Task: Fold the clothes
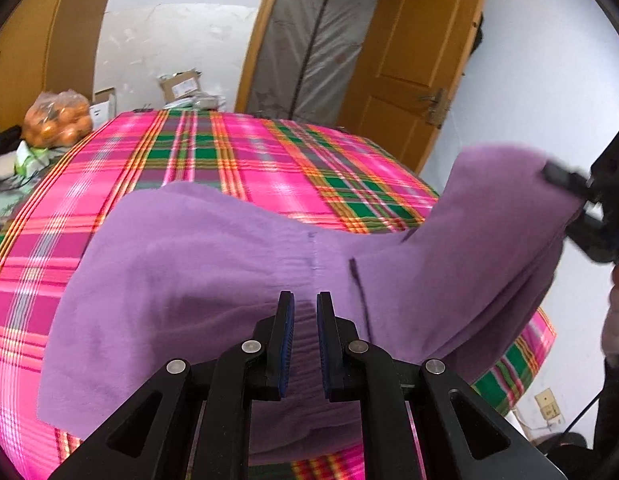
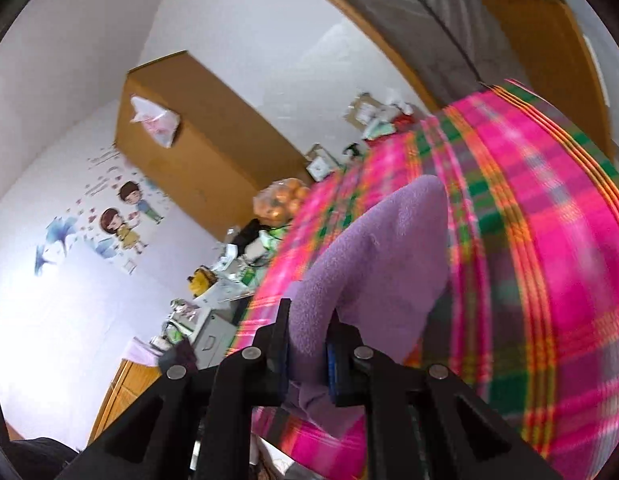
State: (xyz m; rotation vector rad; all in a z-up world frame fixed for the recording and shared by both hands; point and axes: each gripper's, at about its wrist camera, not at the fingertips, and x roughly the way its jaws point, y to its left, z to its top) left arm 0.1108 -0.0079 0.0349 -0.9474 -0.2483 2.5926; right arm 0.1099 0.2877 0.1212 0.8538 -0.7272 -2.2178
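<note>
Purple and soft, the fleece garment point(image 1: 197, 264) lies spread on the pink plaid cover point(image 1: 229, 160) of the bed, with its right end lifted up in the air. We pinch a fold of it tight in our left hand-held gripper point(image 1: 305, 300), near the front edge. Our right hand-held gripper point(image 2: 307, 312) is clamped on another bunch of the same cloth, and that view is tilted and blurry.
</note>
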